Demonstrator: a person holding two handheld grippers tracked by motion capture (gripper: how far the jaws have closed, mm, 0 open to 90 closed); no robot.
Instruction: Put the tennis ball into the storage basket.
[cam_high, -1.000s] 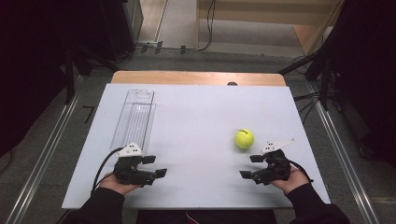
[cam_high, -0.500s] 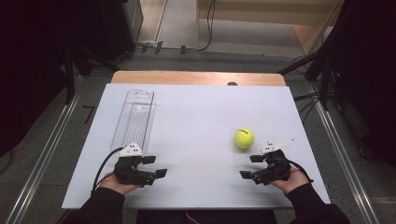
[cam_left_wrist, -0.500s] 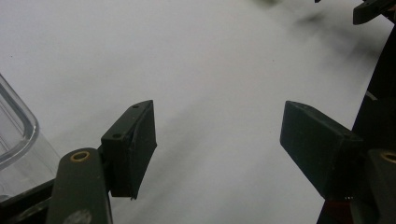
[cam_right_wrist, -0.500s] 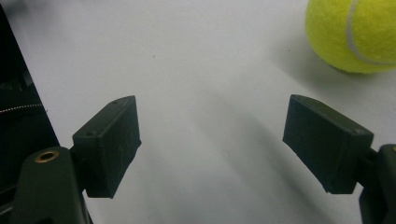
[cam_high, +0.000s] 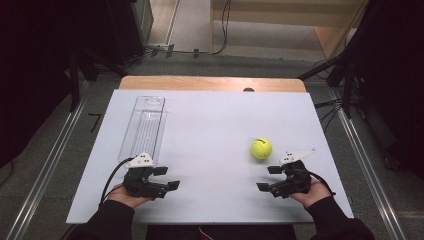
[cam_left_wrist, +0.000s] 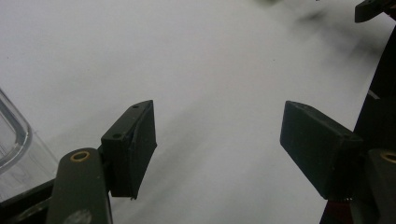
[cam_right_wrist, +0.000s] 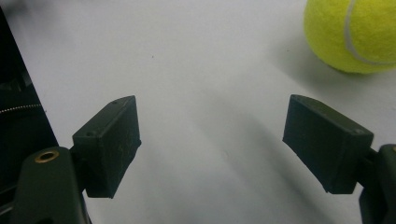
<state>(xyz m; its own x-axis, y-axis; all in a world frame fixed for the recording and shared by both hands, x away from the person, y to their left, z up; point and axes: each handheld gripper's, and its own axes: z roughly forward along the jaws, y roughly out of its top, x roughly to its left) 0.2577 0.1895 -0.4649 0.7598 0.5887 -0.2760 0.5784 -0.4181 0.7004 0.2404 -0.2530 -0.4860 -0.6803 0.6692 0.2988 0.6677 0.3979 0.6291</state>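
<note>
white tabletop (cam_high: 210, 150), dark room all round. nothing different from a second ago: same spots for both hands, ball and tray unmoved. left gripper (cam_high: 166, 178) resting near the front edge, jaws spread wide with bare table between them. right gripper (cam_high: 268, 178) same deal, gaping and empty. tennis ball (cam_high: 261, 148) sitting just beyond the right gripper, not touching; round, so no long axis or heading to speak of. clear tray (cam_high: 145, 126) lying lengthwise front to back, past the left gripper.
</note>
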